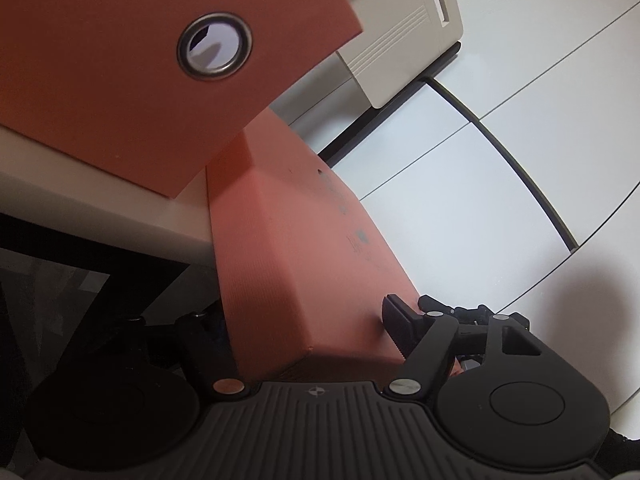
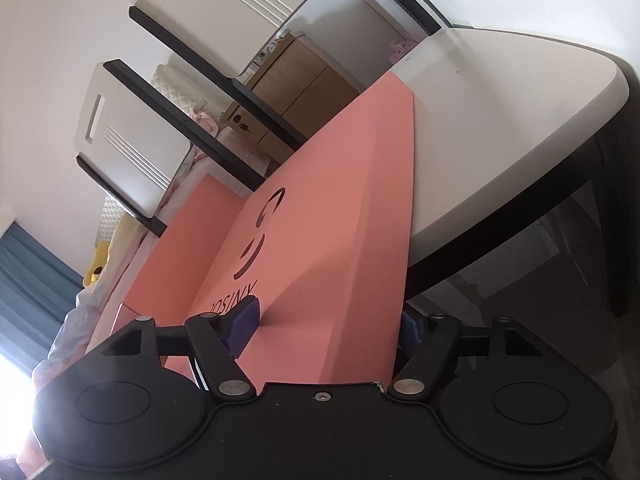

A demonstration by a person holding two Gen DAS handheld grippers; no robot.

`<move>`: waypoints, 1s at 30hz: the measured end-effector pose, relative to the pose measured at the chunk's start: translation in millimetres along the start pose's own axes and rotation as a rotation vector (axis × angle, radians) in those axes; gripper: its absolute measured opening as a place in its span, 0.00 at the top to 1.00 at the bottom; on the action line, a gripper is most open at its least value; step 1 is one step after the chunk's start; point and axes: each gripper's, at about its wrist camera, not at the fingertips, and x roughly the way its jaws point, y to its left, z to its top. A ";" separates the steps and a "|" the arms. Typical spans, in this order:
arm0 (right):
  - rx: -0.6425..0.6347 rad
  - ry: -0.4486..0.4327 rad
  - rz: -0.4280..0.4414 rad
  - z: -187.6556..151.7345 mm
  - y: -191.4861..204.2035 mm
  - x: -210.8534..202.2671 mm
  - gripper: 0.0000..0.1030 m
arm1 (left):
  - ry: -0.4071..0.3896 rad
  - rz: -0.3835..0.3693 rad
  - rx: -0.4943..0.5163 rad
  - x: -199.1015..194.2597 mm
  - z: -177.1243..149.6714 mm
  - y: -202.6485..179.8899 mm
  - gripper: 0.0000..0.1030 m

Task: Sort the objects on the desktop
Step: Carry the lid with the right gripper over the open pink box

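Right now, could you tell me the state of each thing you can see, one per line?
Left gripper: shut on the pink box lid.
Pink box lid: held, tilted, at the table edge.
Right gripper: shut on the pink box.
Pink box: held, one end over the table.
Box with metal eyelet: resting on the table.
Two chairs: empty, at the table.

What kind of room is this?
Probably a room in a home, maybe a dining area: a white table with white chairs, a wooden cabinet, and a yellow soft toy nearby.
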 end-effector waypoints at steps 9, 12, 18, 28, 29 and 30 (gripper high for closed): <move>-0.115 -0.105 0.091 -1.0 41.0 -32.7 0.35 | -0.081 -0.044 -0.027 -28.5 8.7 -21.5 0.26; -0.114 -0.114 0.101 -2.0 46.7 -39.6 0.35 | -0.090 -0.038 -0.013 -36.5 9.4 -33.0 0.26; -0.129 -0.162 0.114 -4.2 62.2 -60.8 0.34 | -0.118 -0.053 0.023 -47.0 10.8 -53.9 0.26; -0.112 -0.230 0.140 -5.9 89.8 -82.2 0.34 | -0.144 -0.064 0.124 -68.4 35.3 -89.2 0.26; -0.115 -0.232 0.145 -4.5 92.8 -81.4 0.34 | -0.148 -0.064 0.130 -71.6 38.1 -91.3 0.26; -0.119 -0.235 0.151 -3.0 95.8 -80.5 0.34 | -0.152 -0.063 0.136 -74.6 40.9 -93.3 0.26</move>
